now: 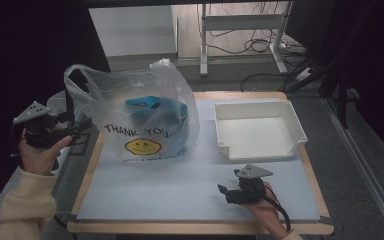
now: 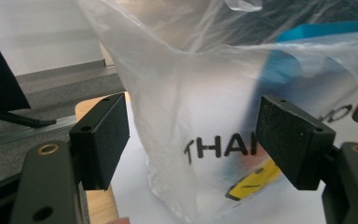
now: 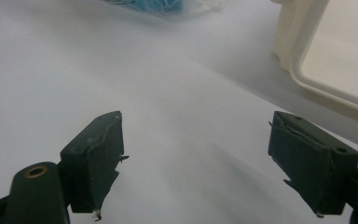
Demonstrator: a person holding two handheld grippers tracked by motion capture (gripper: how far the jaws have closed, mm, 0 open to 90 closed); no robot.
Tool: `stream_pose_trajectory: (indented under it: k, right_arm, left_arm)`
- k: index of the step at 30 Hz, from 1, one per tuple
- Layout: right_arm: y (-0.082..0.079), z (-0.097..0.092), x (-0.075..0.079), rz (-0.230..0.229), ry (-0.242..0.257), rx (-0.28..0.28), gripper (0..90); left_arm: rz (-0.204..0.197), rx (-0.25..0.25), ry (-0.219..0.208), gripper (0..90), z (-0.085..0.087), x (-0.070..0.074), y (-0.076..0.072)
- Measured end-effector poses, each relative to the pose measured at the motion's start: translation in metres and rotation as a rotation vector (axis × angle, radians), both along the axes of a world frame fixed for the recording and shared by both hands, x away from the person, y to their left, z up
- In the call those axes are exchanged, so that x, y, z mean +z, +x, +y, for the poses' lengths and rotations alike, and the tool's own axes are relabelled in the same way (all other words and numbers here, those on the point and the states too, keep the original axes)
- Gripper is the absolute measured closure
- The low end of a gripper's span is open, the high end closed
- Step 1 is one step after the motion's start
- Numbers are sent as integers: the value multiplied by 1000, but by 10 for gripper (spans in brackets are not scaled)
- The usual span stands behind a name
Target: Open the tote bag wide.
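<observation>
Up front, we hold the left gripper [image 2: 191, 140] with its jaws spread wide, the clear plastic bag [image 1: 142, 112] standing just ahead of them and not pinched. Something blue [image 1: 152, 105] sits inside the bag. Our right gripper [image 3: 196, 163] also hangs released over the pale mat [image 1: 180, 190], with the white tray [image 1: 260, 127] ahead to its right.

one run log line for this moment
left gripper: open, at plastic bag left side | right gripper: open, over mat | bag: upright, blue item inside | white tray: empty
</observation>
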State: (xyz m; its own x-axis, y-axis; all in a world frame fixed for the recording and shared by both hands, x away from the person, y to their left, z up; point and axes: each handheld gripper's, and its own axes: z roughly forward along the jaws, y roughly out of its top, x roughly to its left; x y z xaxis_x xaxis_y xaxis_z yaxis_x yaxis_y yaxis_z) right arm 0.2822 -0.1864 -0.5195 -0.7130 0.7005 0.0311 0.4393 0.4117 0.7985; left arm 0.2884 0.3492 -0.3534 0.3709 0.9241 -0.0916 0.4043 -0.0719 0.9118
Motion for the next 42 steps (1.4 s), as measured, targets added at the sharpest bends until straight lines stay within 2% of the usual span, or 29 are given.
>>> stream_pose_trajectory:
  k: [9, 19, 26, 28, 29, 30, 31, 32, 36, 39, 42]
  right_arm:
    - [0, 1, 0, 3, 3, -3, 181]
    - [0, 1, -2, 7, -2, 0, 181]
    - [1, 1, -2, 9, -4, 1, 181]
    - [0, 2, -2, 8, -9, 6, 181]
    - [0, 2, -2, 8, -9, 6, 181]
    - [0, 2, -3, 8, -10, 6, 181]
    - [0, 2, -3, 7, -10, 5, 181]
    - [0, 2, -3, 7, -10, 5, 181]
    - [1, 1, -3, 11, -11, 3, 181]
    - [0, 1, -3, 11, -12, 4, 182]
    - [0, 1, -3, 7, -13, 4, 181]
  left_arm:
    - [3, 28, -1, 279, 7, 5, 11]
    - [1, 39, 2, 299, 11, 11, 32]
    - [5, 35, -5, 379, 13, 14, 47]
    - [8, 24, -17, 486, 12, 15, 51]
    - [8, 16, -18, 486, 12, 16, 52]
    - [7, 14, -15, 533, 10, 16, 53]
    - [7, 16, -10, 637, 8, 16, 54]
    - [8, 15, -5, 637, 7, 16, 55]
    - [5, 2, -2, 839, 1, 13, 55]
    - [2, -14, -7, 889, -3, 12, 54]
    - [-3, -33, -2, 897, -6, 13, 52]
